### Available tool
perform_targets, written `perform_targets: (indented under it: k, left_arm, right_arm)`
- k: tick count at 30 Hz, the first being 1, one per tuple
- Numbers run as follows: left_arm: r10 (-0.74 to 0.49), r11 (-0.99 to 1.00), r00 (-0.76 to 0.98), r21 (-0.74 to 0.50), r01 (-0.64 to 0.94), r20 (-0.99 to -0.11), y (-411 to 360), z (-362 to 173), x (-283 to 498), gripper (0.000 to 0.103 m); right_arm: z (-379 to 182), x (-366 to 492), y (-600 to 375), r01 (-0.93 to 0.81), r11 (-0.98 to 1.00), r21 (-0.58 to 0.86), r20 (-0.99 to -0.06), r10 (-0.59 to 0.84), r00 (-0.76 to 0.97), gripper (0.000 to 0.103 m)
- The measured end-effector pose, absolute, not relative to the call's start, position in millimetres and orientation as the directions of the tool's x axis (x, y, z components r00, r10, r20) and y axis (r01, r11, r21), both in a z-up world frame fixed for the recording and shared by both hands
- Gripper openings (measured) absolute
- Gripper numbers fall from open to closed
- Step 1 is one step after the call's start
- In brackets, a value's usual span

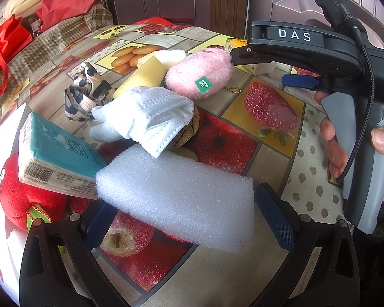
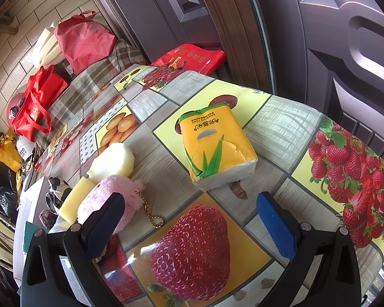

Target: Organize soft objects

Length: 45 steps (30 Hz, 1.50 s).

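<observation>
A white foam block (image 1: 181, 199) lies tilted between the fingers of my left gripper (image 1: 188, 217), whose jaws stand wide open around it. Behind it are a folded white mask (image 1: 151, 115), a teal tissue pack (image 1: 59, 153) on a red plush (image 1: 20, 192), a cow-print cloth (image 1: 84, 92), a yellow sponge (image 1: 143, 74) and a pink plush (image 1: 199, 74). My right gripper (image 2: 189, 204) is open above a printed strawberry. Its left finger rests beside the pink plush (image 2: 107, 199). A yellow tissue pack (image 2: 215, 143) lies ahead of it.
The fruit-print tablecloth (image 2: 281, 133) drops off at its far and right edges near dark doors. Red bags (image 2: 35, 107) sit on a checked cover at the left. A woven rope piece (image 1: 189, 133) lies under the mask. A hand (image 1: 332, 148) holds the right gripper.
</observation>
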<state>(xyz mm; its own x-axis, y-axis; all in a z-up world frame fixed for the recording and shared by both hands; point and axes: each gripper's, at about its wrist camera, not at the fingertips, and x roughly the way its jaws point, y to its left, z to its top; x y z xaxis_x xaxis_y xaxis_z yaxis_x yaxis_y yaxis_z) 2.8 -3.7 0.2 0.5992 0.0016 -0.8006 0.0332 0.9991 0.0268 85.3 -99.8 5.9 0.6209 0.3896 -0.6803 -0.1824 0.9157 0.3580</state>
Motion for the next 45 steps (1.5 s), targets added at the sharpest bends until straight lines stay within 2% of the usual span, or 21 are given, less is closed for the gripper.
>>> perform_targets:
  k: [6,11,14,17,20,29,33,36,38,40,42,44,45]
  left_arm:
    - [0.012,0.999,0.626,0.034,0.024,-0.78,-6,7,-6,0.102]
    - [-0.073,0.997,0.743,-0.067,0.038,-0.666,-2,37,-34,0.103]
    - [-0.044,0.996,0.803,-0.088,-0.011,-0.595,9,59,-53,0.103]
    - [-0.04,0.985,0.845,-0.161,-0.054,-0.533,29,76,-72,0.103]
    - [0.006,0.974,0.87,-0.193,-0.116,-0.492,50,87,-89,0.103]
    - [0.189,0.922,0.857,-0.213,-0.322,-0.479,116,80,-159,0.103]
    - [0.187,0.912,0.835,-0.225,-0.344,-0.517,124,66,-169,0.098]
    - [0.146,0.933,0.824,-0.201,-0.299,-0.548,107,57,-161,0.096]
    - [0.135,0.951,0.807,-0.153,-0.268,-0.575,88,51,-152,0.091]
    - [0.152,0.962,0.775,-0.087,-0.258,-0.614,72,45,-138,0.082]
    - [0.172,0.968,0.739,-0.029,-0.25,-0.651,62,38,-126,0.058]
    - [0.188,0.968,0.708,0.007,-0.25,-0.681,59,30,-118,0.048]
    - [0.192,0.968,0.697,0.017,-0.249,-0.691,58,28,-116,0.047]
  right_arm:
    - [6,85,-100,-0.183,0.916,0.358,-0.68,0.39,0.621,0.103]
    - [6,85,-99,-0.183,0.915,0.359,-0.68,0.39,0.621,0.103]
    - [6,85,-99,-0.183,0.915,0.359,-0.68,0.39,0.621,0.103]
    - [6,85,-99,-0.183,0.915,0.36,-0.679,0.391,0.621,0.103]
    - [6,86,-99,-0.183,0.915,0.36,-0.679,0.391,0.621,0.103]
    - [6,85,-100,-0.184,0.912,0.367,-0.676,0.397,0.621,0.103]
    - [6,85,-101,-0.185,0.909,0.373,-0.673,0.402,0.621,0.103]
    - [6,85,-102,-0.185,0.908,0.376,-0.671,0.404,0.621,0.103]
    - [6,85,-103,-0.185,0.907,0.379,-0.67,0.407,0.621,0.103]
    - [6,85,-104,-0.186,0.904,0.384,-0.667,0.411,0.621,0.103]
    - [6,85,-105,-0.186,0.902,0.39,-0.664,0.415,0.622,0.103]
    - [8,82,-110,-0.199,0.881,0.429,-0.633,0.45,0.63,0.103]
    - [9,81,-113,-0.215,0.86,0.462,-0.604,0.483,0.633,0.103]
